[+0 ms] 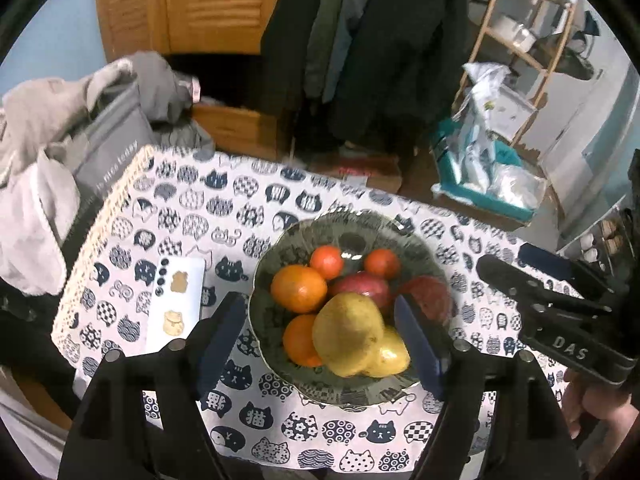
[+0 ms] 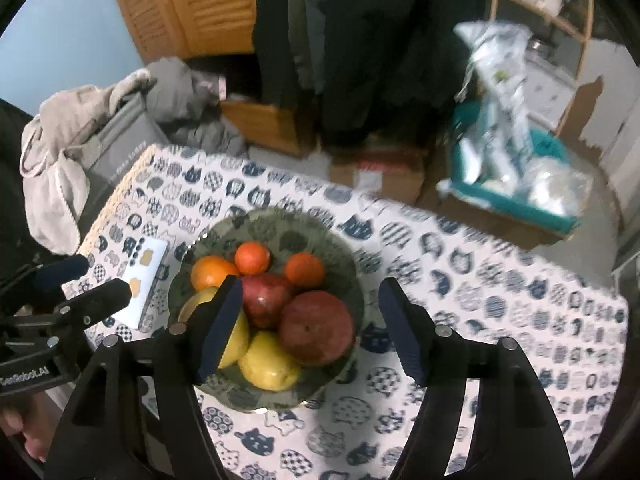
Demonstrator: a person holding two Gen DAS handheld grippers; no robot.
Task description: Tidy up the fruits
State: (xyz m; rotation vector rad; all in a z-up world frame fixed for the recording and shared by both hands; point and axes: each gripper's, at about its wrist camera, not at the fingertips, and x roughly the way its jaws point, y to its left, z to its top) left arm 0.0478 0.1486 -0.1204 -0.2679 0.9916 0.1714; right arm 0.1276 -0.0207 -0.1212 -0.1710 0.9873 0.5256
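Glass bowl holds oranges, apples, pears (piled together) on cat-print cloth.

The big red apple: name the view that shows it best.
The right wrist view: the big red apple lies unobstructed between the open tongs, its whole top showing. In the left wrist view the apple is half hidden behind a blue pad of the left tongs.

Blue wall, louvred wooden wardrobe

a glazed ceramic bowl is gleaming glossily, smooth-skinned fruit is shining, and a matt printed cloth is covering the table.
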